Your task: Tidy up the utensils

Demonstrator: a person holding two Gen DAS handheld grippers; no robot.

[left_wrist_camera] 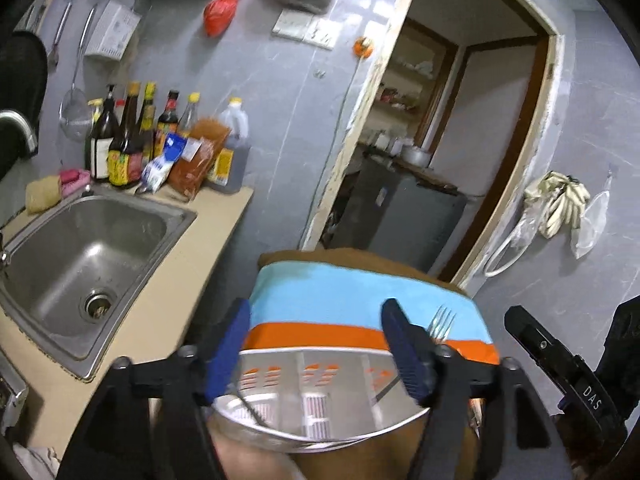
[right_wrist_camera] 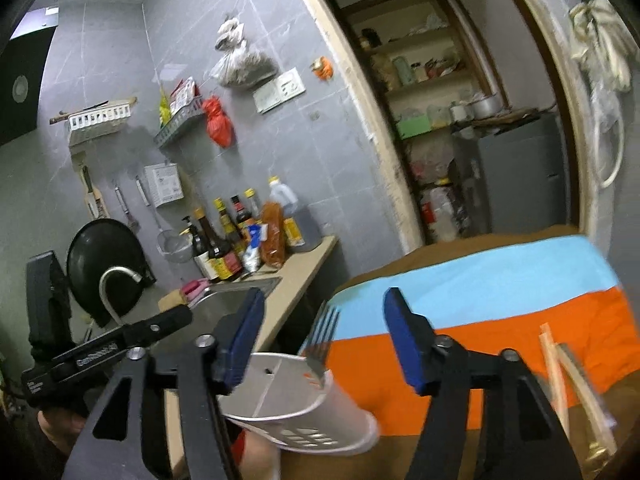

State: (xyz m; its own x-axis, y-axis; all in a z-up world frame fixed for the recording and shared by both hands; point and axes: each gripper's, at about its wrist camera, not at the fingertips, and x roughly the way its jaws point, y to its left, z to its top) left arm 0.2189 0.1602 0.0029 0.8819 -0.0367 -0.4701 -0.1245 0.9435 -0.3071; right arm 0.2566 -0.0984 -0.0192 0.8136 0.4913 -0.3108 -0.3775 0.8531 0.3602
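A white slotted utensil holder [left_wrist_camera: 320, 396] stands on a table covered by a blue and orange cloth [left_wrist_camera: 340, 300]. A metal fork [left_wrist_camera: 440, 324] stands in it with tines up; it also shows in the right wrist view [right_wrist_camera: 324, 336], in the holder [right_wrist_camera: 304, 412]. My left gripper [left_wrist_camera: 316, 348] is open, its blue fingers spread either side of the holder, holding nothing. My right gripper [right_wrist_camera: 324, 344] is open and empty, just above the holder and fork. Wooden chopsticks [right_wrist_camera: 568, 384] lie at the right on the cloth [right_wrist_camera: 500, 300].
A steel sink [left_wrist_camera: 80, 264] is set in a beige counter [left_wrist_camera: 192, 272] at the left, with sauce bottles [left_wrist_camera: 132, 140] behind it. A doorway [left_wrist_camera: 440, 140] to a pantry lies ahead. The other gripper's body [left_wrist_camera: 568, 376] shows at the right.
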